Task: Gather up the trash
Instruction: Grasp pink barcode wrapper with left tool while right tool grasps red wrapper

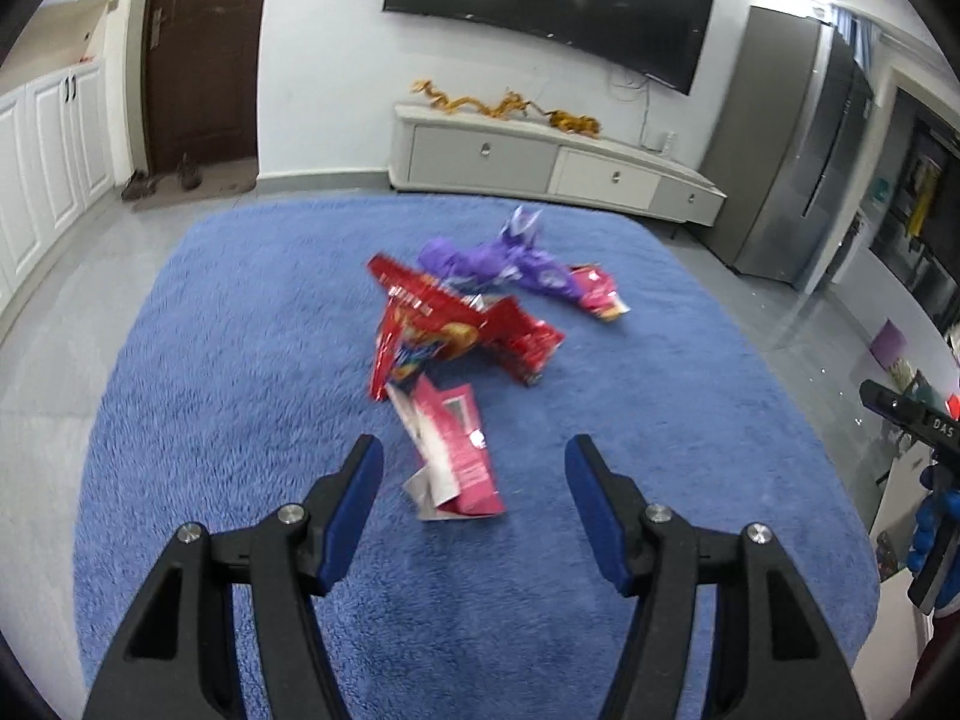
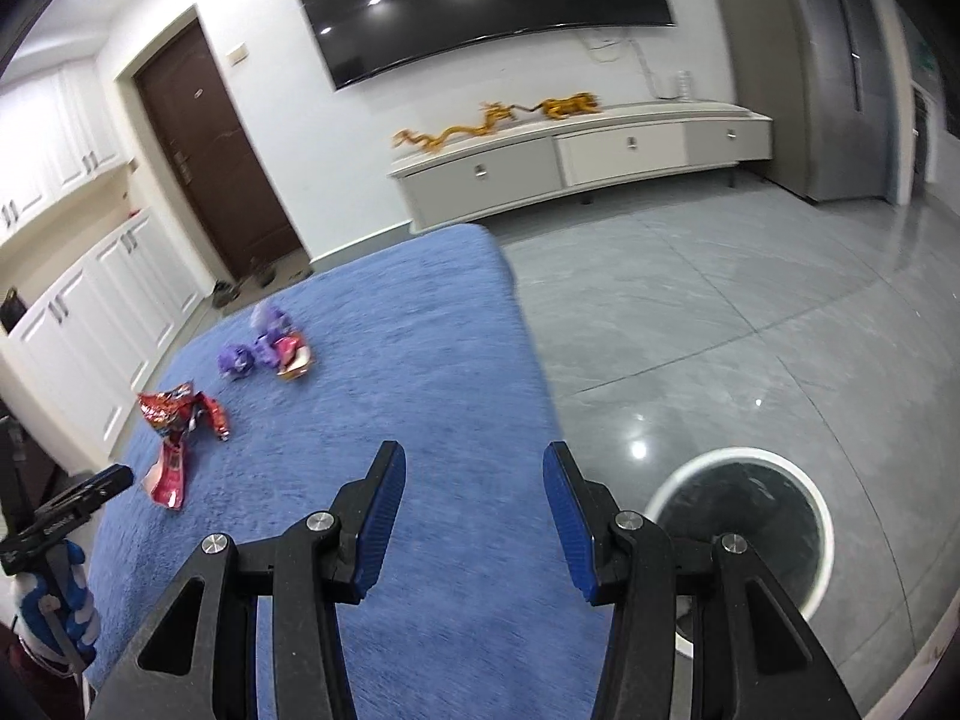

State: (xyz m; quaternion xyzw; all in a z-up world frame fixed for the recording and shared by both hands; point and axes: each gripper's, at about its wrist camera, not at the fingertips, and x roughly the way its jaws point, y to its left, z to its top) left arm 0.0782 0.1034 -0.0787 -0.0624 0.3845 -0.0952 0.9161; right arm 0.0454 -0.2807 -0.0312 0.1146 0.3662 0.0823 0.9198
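We look down at a slant on a shaggy blue rug (image 1: 210, 360) spread over glossy grey floor tiles (image 2: 720, 312). Just off the rug's right edge stands a round white-rimmed bin with a dark liner (image 2: 823, 546). The trash lies in a loose cluster near the rug's middle: a crumpled red foil snack bag (image 1: 444, 324), a purple wrapper (image 1: 510, 264) behind it, and a flattened pink carton (image 1: 456, 450) nearest us. Our left gripper (image 1: 474, 474) tilts down toward the pink carton, its blue-padded jaws apart with nothing between them. Our right gripper (image 2: 474, 498) tilts down over the rug's right side beside the bin, jaws likewise apart and empty. A blue-gloved hand (image 2: 57, 594) holds the left tool.
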